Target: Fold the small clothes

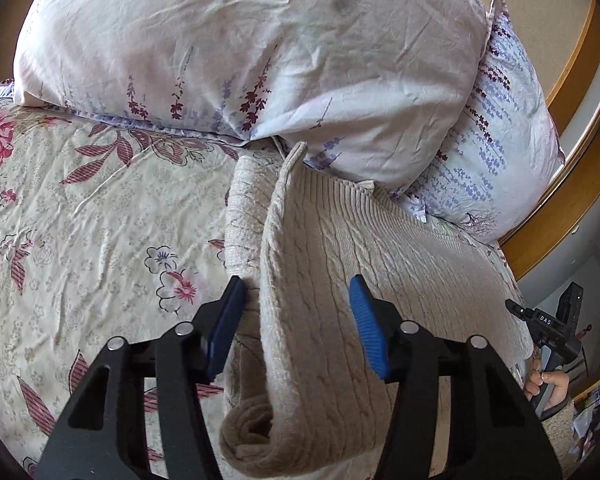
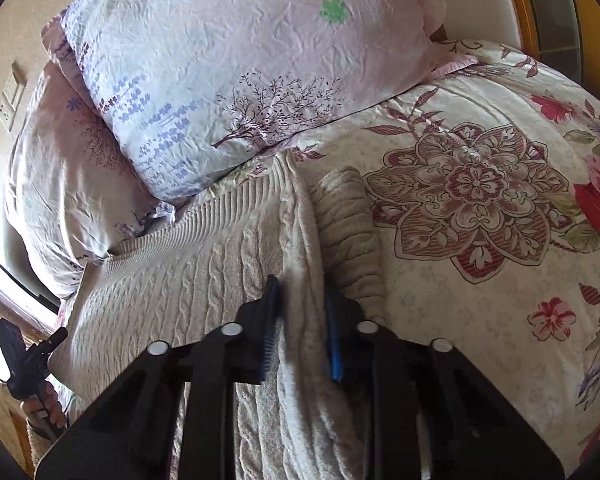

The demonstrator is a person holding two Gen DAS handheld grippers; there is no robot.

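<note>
With the left tool (image 1: 298,320) apart around and the right tool (image 2: 302,332) clamped on the folded edge of the cream cable-knit sweater (image 1: 380,248), carry the fold flat across the floral bed sheet (image 1: 80,200).

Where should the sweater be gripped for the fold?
Grip the sweater along its raised folded edge, coming from its near end. That ridge stands up off the sheet, thin enough to fit between the fingers.

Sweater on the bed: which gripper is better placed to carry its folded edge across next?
Right, probably. The right gripper appears closed on the raised edge of the sweater, while the left gripper stands open around the fold, gripping nothing.
</note>
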